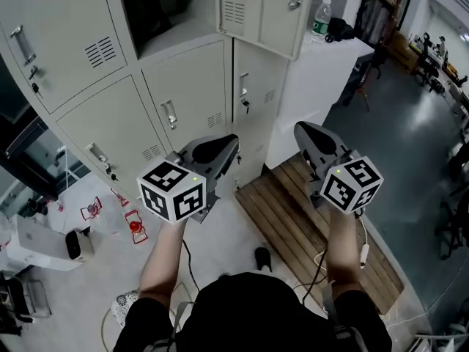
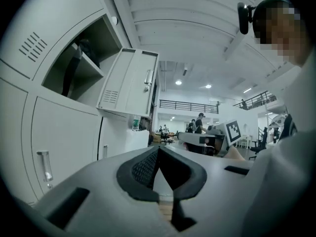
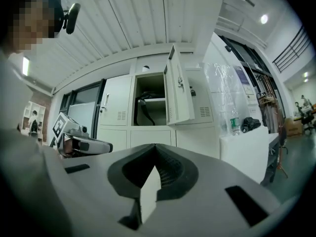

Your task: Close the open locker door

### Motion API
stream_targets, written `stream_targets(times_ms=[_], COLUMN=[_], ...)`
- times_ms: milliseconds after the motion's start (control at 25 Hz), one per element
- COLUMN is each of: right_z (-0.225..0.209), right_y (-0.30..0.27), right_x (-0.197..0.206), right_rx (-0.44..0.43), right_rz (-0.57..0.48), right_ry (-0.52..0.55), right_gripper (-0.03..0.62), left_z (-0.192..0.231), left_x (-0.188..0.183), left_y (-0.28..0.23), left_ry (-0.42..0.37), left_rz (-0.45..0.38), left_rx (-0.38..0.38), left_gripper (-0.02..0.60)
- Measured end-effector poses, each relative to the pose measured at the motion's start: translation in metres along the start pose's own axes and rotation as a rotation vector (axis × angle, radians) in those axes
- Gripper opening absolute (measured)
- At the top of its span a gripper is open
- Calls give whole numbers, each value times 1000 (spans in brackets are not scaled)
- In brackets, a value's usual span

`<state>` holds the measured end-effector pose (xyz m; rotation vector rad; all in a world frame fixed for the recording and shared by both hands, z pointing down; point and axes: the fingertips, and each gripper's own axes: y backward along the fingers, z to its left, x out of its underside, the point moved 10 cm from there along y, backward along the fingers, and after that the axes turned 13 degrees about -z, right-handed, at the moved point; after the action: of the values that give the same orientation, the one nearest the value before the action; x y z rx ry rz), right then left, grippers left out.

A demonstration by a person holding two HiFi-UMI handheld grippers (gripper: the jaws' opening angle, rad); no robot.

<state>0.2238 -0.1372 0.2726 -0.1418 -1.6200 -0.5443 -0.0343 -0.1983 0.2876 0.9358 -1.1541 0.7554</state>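
The grey locker bank (image 1: pixel 183 94) fills the upper left of the head view. One upper locker door (image 1: pixel 264 9) stands swung out, and its compartment (image 1: pixel 165 9) shows a dark strap inside. My left gripper (image 1: pixel 223 147) and right gripper (image 1: pixel 306 132) hang well below the door, apart from it, both shut with nothing held. In the left gripper view the open door (image 2: pixel 129 83) is up ahead beyond the left gripper (image 2: pixel 158 149). The right gripper view has the open door (image 3: pixel 177 88) straight ahead above the right gripper (image 3: pixel 155 148).
A white counter (image 1: pixel 322 72) with a water bottle (image 1: pixel 321 17) and a black bag (image 1: pixel 341 28) stands right of the lockers. A wooden pallet (image 1: pixel 308 226) lies on the floor under my right gripper. A white device (image 1: pixel 73 244) and red items (image 1: pixel 135 226) lie at lower left.
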Motion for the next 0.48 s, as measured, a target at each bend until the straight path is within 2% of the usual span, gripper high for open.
stream_targets(times_ms=[240, 480], right_z=[-56, -100], right_y=[-41, -74], right_x=[-54, -98], right_rx=[-98, -196], right_rz=[-76, -108], right_ry=[24, 7], right_gripper=[4, 4], left_z=[12, 16], left_x=[-25, -49], left_y=[-52, -98], left_ry=[4, -36], left_rz=[-44, -55], left_rx=[-2, -13], left_gripper=[18, 17])
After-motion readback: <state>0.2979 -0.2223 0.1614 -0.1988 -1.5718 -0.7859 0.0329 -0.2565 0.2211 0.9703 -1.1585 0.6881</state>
